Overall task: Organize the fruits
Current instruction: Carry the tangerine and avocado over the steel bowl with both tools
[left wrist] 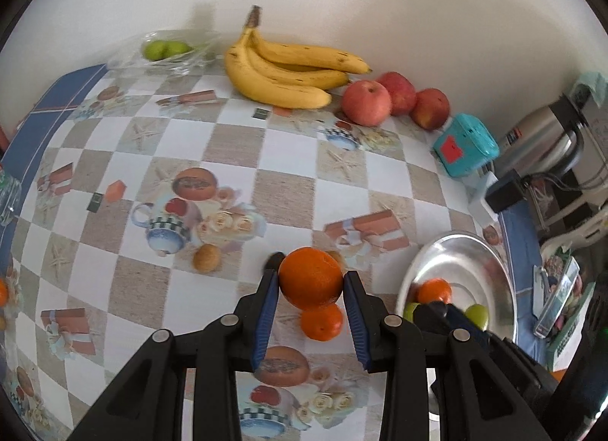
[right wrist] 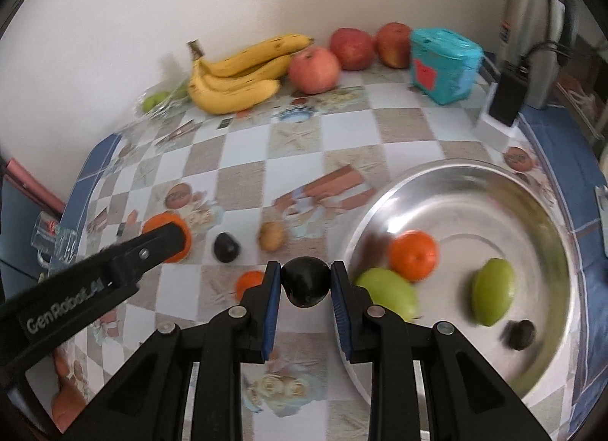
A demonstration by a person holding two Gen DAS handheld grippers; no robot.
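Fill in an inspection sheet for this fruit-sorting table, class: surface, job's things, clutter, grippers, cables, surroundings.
Surface: checkered tablecloth, blue border.
Job's things: metal bowl holding an orange and green fruits; bananas, apples by the wall; loose small orange on the cloth.
Clutter: teal packet, glass dish.
Grippers: left gripper shut on big orange; right gripper shut on dark fruit.
Cables: black cord by the flask.
Surroundings: plain white wall.

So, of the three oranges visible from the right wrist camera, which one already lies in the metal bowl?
The orange beside the two green fruits, inside the metal bowl. One other is in the left claw; the third lies on the tablecloth.
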